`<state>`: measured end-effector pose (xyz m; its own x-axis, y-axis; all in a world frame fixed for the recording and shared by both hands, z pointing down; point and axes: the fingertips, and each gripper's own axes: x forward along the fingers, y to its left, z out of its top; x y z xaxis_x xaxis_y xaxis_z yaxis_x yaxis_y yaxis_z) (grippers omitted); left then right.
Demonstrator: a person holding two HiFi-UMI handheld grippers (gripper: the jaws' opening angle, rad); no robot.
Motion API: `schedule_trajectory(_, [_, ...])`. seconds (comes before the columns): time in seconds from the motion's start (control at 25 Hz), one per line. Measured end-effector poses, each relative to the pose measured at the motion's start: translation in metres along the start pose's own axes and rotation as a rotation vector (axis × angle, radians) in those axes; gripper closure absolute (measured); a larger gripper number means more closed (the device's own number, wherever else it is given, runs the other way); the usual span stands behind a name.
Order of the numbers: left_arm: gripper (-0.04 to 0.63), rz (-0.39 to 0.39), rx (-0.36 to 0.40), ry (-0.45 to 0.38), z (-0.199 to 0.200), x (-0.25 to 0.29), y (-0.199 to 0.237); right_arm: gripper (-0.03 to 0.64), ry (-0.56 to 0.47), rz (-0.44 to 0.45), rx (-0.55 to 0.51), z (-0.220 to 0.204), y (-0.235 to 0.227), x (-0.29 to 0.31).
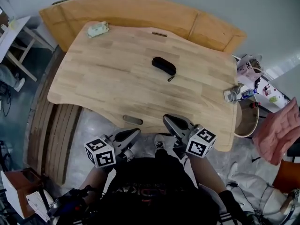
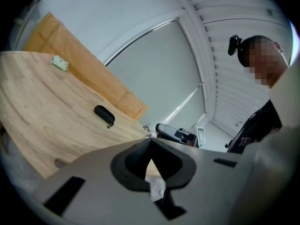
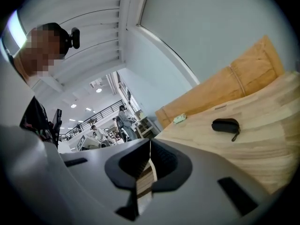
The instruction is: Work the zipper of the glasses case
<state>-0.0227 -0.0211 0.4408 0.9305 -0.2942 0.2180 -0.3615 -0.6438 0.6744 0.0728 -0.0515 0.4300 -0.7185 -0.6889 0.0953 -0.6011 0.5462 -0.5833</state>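
Approach stage: the left gripper [image 1: 132, 134] and right gripper [image 1: 171, 122] hover shut and empty, well short of the closed glasses case [image 1: 164, 66]; reaching in comes next.

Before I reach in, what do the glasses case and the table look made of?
Glasses case: black, matte, probably fabric-covered; no shine, zipper pull trailing from one end. Table: light wood, smooth finish; grain and plank seams show.

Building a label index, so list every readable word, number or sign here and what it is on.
No text can be read.
Left cube, right cube: square patterns only, no letters.
Packet: print too small.
Clutter at the table edge: labels too small.
Case: no print visible.
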Motion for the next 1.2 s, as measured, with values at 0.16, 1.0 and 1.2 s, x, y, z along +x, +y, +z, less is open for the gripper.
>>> schedule_trajectory(0.16, [0.584,0.024,-0.007,-0.016,0.005,0.021,0.005,0.603,0.011,-0.023,-0.018,0.015,-0.034,-0.003])
schedule_trajectory(1.0, [0.584,0.268,-0.124,-0.096,0.006,0.05,0.019,0.568,0.305,-0.248,-0.374,0.04,-0.261,0.063])
schedule_trajectory(1.2, [0.584,0.295,-0.144,-0.102,0.004,0.048,0.021,0.359,0.39,-0.288,-0.447,0.032,-0.292,0.087])
